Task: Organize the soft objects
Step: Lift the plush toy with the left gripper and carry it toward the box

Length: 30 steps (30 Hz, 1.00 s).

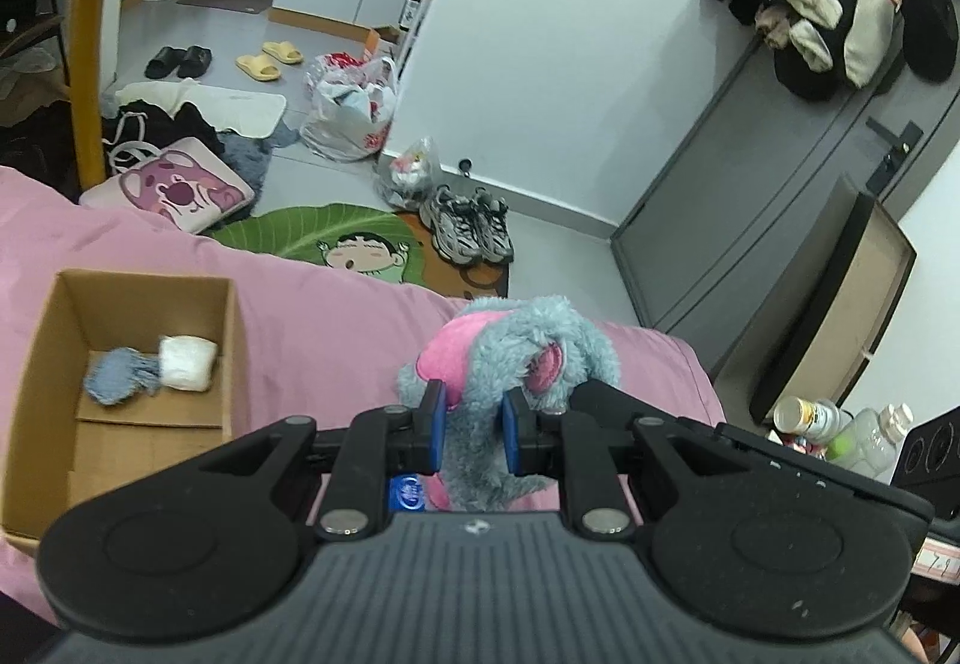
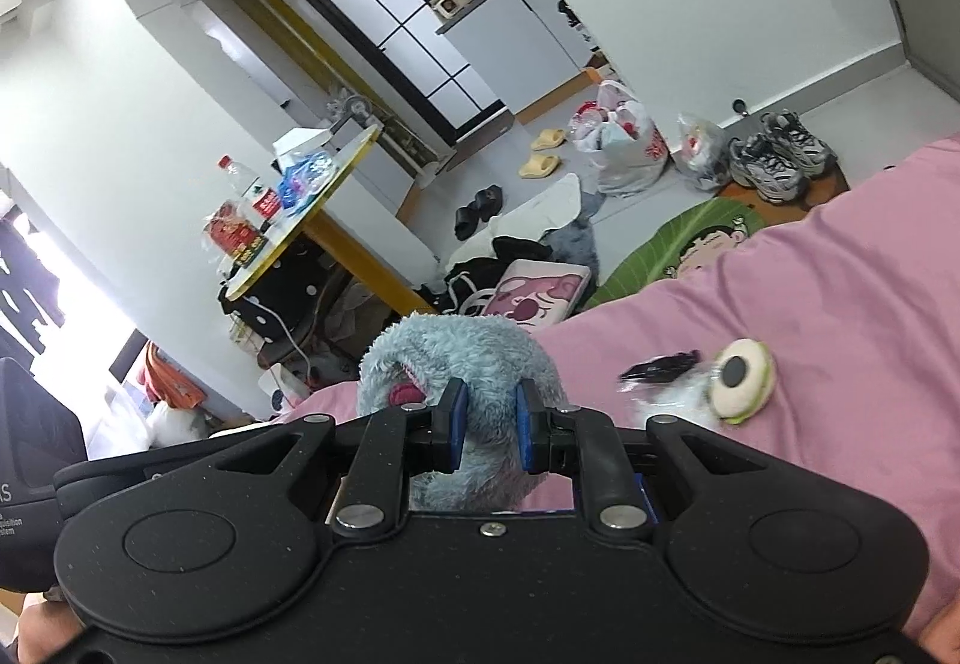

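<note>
Both grippers clamped on one grey-and-pink plush toy [image 1: 516, 352] above the pink bed cover [image 1: 312, 316]: left gripper [image 1: 474, 433] jaws pinching a fuzzy limb, right gripper [image 2: 489, 433] jaws pinching grey fur. Two-point hold probably to keep the floppy body bunched. Cardboard box [image 1: 234, 352] left, already holding a white roll [image 1: 186, 362] and blue cloth [image 1: 120, 376]; likely destination.

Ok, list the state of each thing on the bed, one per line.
Plush toy: gripped by both grippers.
Left gripper: shut on the toy.
Right gripper: shut on the toy.
Box: open, two soft items inside.
Eye toy: loose on the bed.
</note>
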Each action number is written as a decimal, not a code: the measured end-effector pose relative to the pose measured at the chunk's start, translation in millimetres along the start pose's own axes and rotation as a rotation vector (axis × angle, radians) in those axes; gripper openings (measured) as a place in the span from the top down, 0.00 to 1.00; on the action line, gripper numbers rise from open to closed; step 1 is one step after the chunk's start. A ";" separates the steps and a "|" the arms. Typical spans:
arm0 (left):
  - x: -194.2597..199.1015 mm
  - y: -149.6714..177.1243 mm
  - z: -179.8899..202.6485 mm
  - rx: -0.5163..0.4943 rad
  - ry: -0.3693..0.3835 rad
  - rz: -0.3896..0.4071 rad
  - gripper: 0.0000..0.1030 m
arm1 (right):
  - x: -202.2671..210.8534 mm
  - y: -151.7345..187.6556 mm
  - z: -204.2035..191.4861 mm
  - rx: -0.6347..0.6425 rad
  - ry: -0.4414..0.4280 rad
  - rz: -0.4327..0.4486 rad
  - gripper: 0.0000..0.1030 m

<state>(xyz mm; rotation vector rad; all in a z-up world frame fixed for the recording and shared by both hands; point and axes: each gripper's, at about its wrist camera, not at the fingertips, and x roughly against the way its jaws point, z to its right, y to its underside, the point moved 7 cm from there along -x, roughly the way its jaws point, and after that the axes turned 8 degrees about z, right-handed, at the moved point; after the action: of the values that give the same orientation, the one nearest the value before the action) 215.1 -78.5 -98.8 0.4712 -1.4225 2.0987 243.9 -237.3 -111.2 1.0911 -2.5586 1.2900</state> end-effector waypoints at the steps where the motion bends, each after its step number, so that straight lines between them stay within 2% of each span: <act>1: 3.1 -1.5 -3.7 0.004 -0.001 0.004 0.83 | -2.0 1.0 -5.3 0.007 -0.003 -0.001 0.83; 14: 32.9 -13.6 -60.5 0.076 -0.014 0.044 0.83 | -24.6 22.1 -60.0 0.070 -0.019 -0.038 0.83; 30: 47.0 -22.5 -131.7 0.173 -0.055 0.064 0.83 | -71.7 47.7 -114.8 0.154 -0.022 -0.108 0.83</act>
<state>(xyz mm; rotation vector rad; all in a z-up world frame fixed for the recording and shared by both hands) 194.8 61.5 -105.3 0.5617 -1.3077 2.2882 240.4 -94.8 -95.5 1.2584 -2.4108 1.4748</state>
